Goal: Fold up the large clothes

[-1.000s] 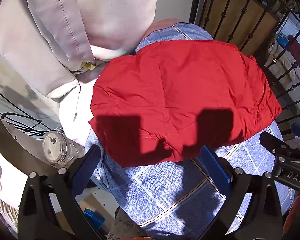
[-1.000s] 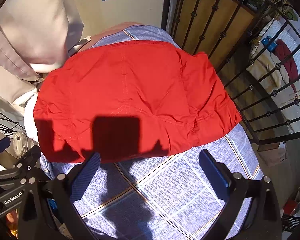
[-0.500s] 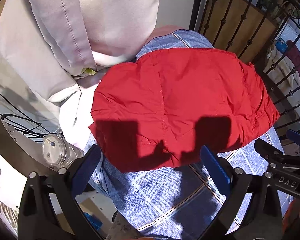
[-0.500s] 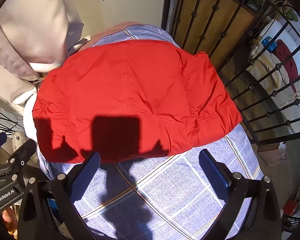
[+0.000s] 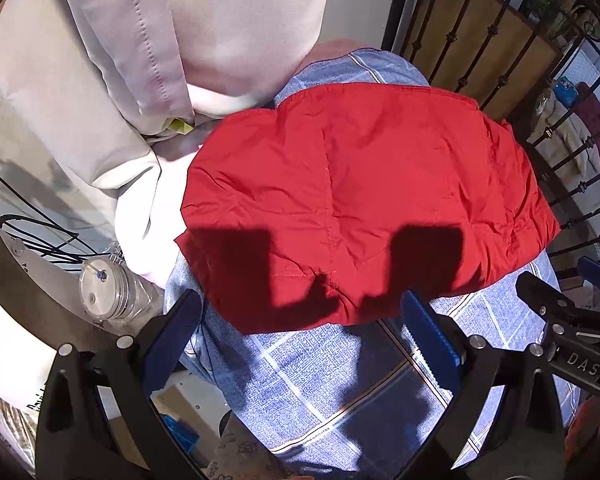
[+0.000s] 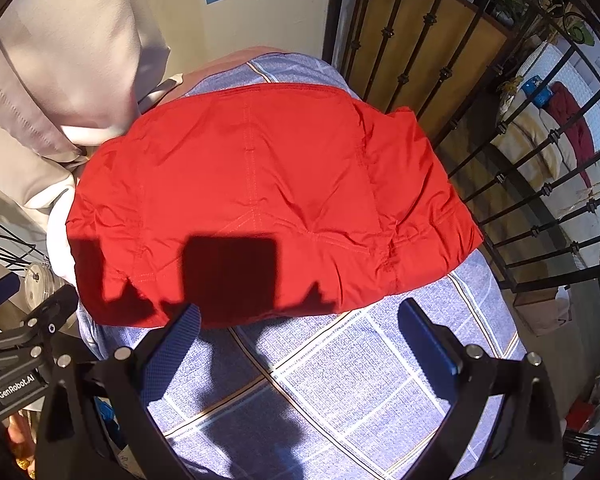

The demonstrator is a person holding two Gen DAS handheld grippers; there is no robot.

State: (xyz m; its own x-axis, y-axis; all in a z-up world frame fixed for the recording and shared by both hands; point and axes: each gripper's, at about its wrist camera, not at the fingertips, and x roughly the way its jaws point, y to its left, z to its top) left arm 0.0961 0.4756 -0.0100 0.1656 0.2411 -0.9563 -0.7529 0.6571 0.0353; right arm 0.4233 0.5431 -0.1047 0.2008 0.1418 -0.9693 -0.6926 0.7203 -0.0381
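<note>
Red, thin and faintly crinkled, the garment lies folded into a broad rounded slab on the far half of the blue checked cloth that covers the table. We see stitched seams running across it, small puckers along its near hem, and the square shadows of our tools falling on that hem. The checked cloth is a coarse weave with pale and tan lines. We hold the left gripper above the near edge, its ridged blue pads spread wide with nothing between them. Our right gripper hangs likewise, fingers wide apart and empty. Beige stitched curtains drape at the left; a black iron railing curves along the right.
</note>
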